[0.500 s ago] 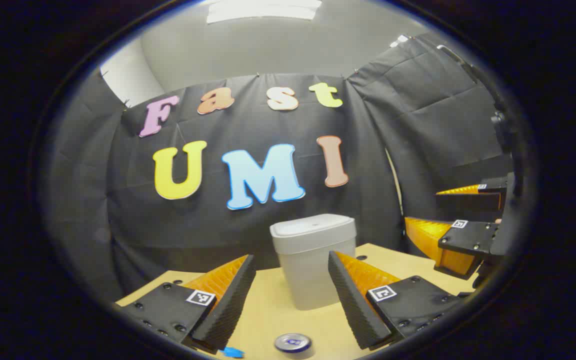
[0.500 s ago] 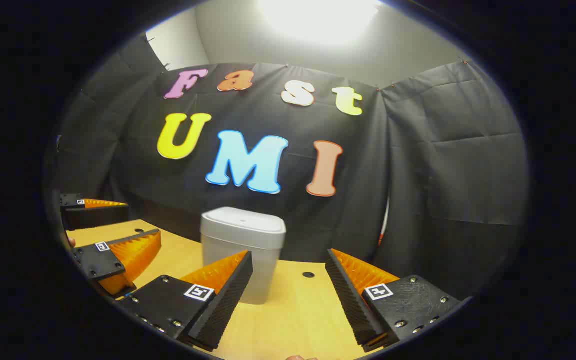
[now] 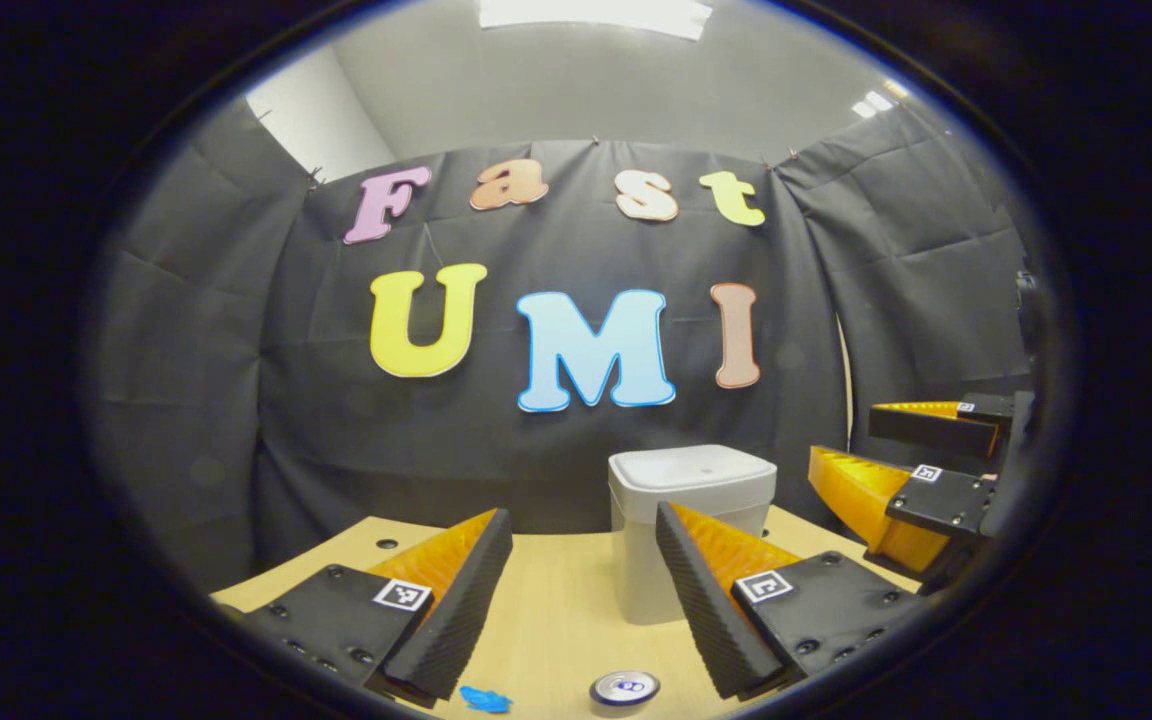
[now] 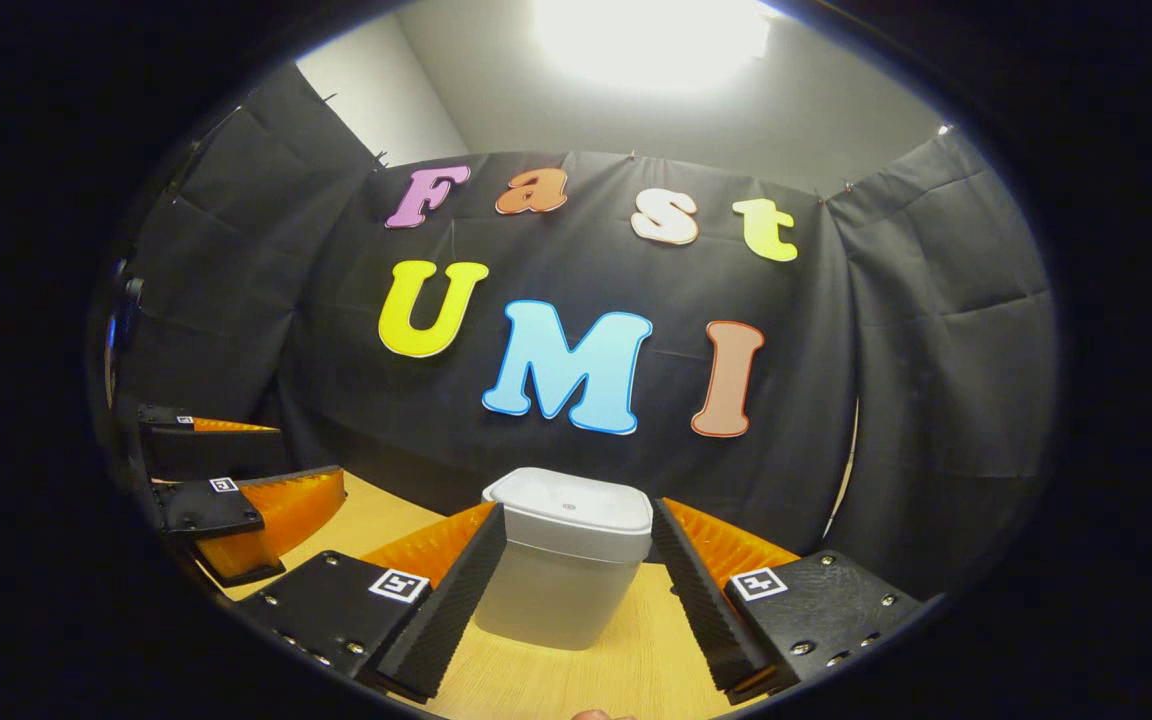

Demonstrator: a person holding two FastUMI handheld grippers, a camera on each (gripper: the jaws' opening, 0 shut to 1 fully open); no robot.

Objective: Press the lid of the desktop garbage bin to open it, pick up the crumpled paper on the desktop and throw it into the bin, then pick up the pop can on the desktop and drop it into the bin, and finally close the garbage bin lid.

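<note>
left gripper view: the left gripper [image 3: 584, 520] hangs above the wooden table [image 3: 546, 610], its jaws spread wide with nothing between them. the garbage bin [image 3: 681, 530] stands upright near the back of the table, a little right of centre and partly behind the right-hand finger; its lid [image 3: 691, 470] lies flat and closed, so what is inside it cannot be seen. the pop can [image 3: 624, 689] stands upright at the near edge of the table, well in front of the bin, its top facing up. a small blue scrap [image 3: 484, 698] lies on the table just left of the can. the right gripper [image 3: 861, 450] shows at the right edge, fingers apart, beside the bin and not touching it.

right gripper view: the right gripper [image 4: 576, 515] has its jaws wide apart, empty, and the garbage bin [image 4: 561, 580] sits framed in the gap beyond the fingertips, untouched. its lid [image 4: 571, 500] is shut flat. the left gripper [image 4: 296, 455] shows at the left, over the table [image 4: 576, 680], fingers apart.
</note>
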